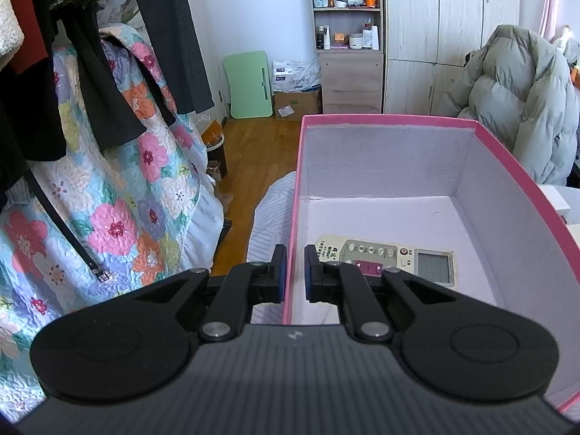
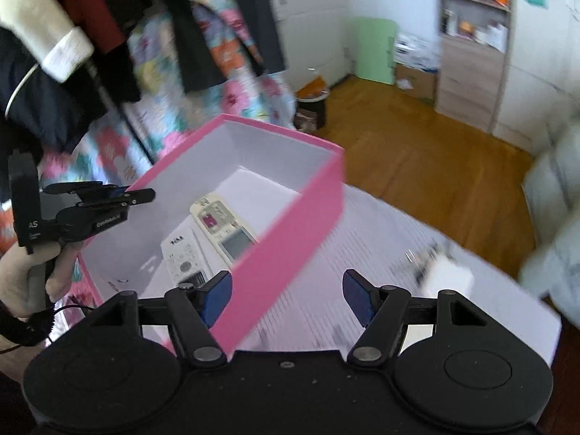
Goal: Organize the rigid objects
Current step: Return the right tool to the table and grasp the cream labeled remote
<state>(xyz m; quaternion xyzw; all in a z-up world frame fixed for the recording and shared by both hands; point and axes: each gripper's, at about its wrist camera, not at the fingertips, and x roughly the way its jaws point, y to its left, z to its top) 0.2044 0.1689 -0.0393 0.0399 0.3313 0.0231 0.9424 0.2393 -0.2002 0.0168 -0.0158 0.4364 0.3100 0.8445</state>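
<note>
A pink box [image 1: 380,119] with a white inside stands on striped bedding. My left gripper [image 1: 295,257] is shut on its left wall, one pad outside and one inside. A cream remote with a grey screen [image 1: 402,261] lies on the box floor just beyond the fingers. In the right wrist view the pink box [image 2: 301,217] holds that cream remote [image 2: 224,232] and a white remote [image 2: 181,257] beside it. My right gripper [image 2: 286,297] hangs open over the box's near wall and the bedding, holding nothing. The left gripper [image 2: 141,194] grips the box's left edge, held by a hand [image 2: 21,275].
A white object and small dark items [image 2: 446,272] lie blurred on the striped bedding [image 2: 362,253] to the right of the box. A floral quilt [image 1: 127,199] and dark clothes hang at left. Wooden floor, a shelf unit [image 1: 348,18] and a puffy grey coat [image 1: 518,90] stand beyond.
</note>
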